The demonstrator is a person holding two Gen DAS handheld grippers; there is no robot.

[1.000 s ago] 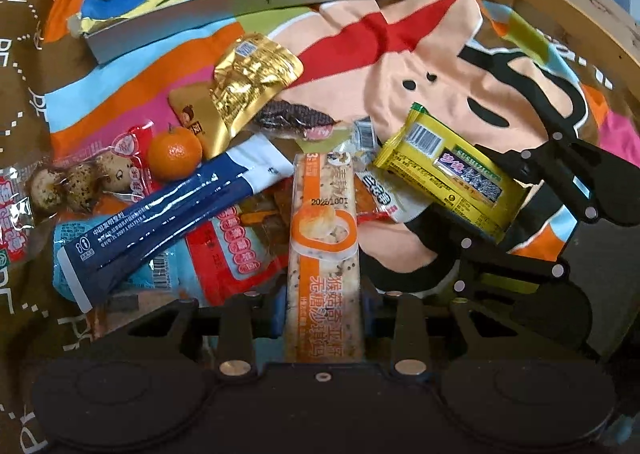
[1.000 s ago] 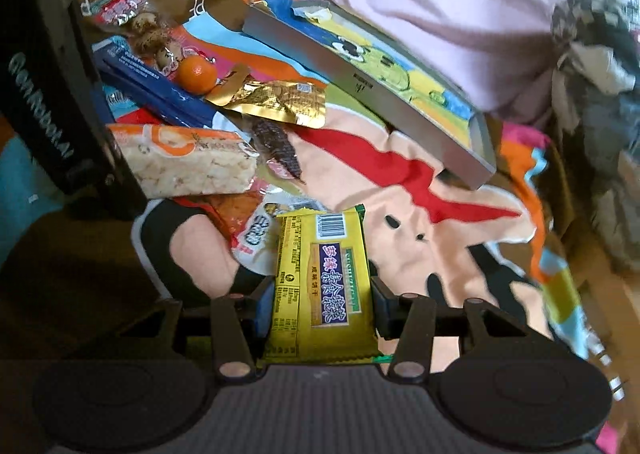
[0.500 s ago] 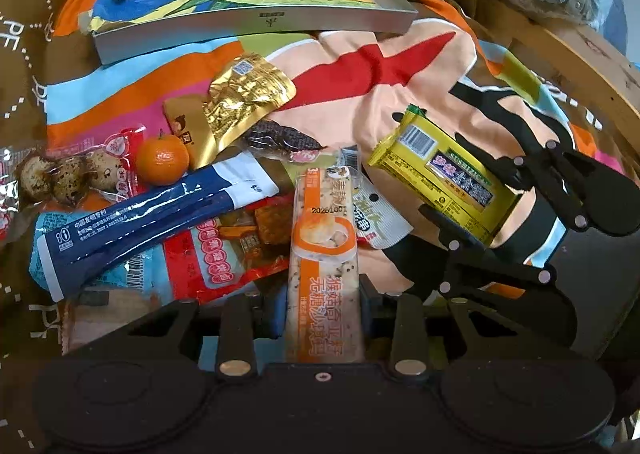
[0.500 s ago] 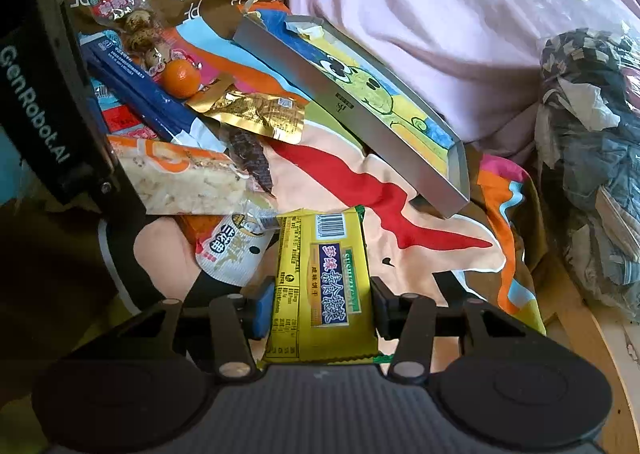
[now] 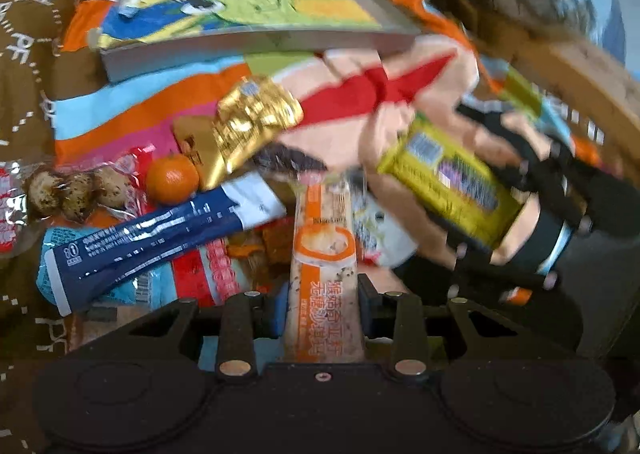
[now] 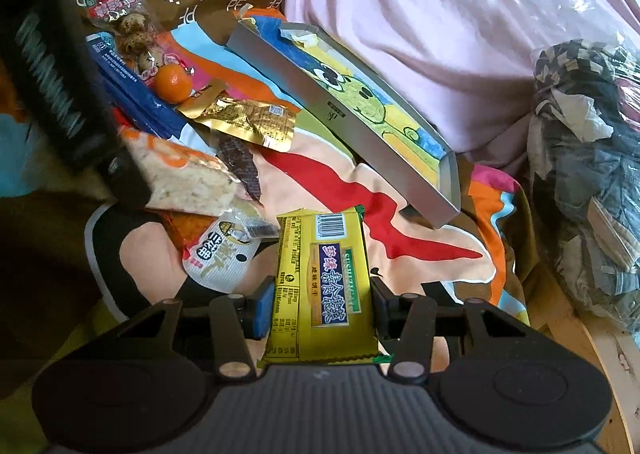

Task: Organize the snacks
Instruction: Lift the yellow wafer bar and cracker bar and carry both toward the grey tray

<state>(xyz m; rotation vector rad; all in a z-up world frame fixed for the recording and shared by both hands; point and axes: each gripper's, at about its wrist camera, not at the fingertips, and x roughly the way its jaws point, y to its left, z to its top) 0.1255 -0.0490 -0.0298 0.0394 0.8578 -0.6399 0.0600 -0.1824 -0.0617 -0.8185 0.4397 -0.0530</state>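
Note:
My left gripper [image 5: 322, 304] is shut on an orange-and-white snack bar [image 5: 325, 250], held lengthwise above the snack pile. The same bar [image 6: 182, 180] juts out of the left gripper at the left of the right wrist view. My right gripper [image 6: 318, 300] is shut on a yellow biscuit pack [image 6: 320, 286]; that pack [image 5: 452, 182] shows blurred at the right in the left wrist view. A grey tray [image 6: 348, 118] with a cartoon lining lies beyond both; its front wall [image 5: 248, 48] faces the left gripper.
Loose on the colourful blanket [image 6: 360, 190] lie a gold pouch [image 5: 248, 126], a tangerine [image 5: 172, 179], a blue stick pack [image 5: 148, 238], a quail egg pack [image 5: 72, 190] and a white sachet [image 6: 220, 254]. Pink bedding [image 6: 420, 14] lies behind the tray; bagged clothes [image 6: 580, 158] sit right.
Both views have tilted so the tray appears more fully and nearer the frame centre. Each gripper still grips its snack; the right gripper and yellow pack look blurred from the left.

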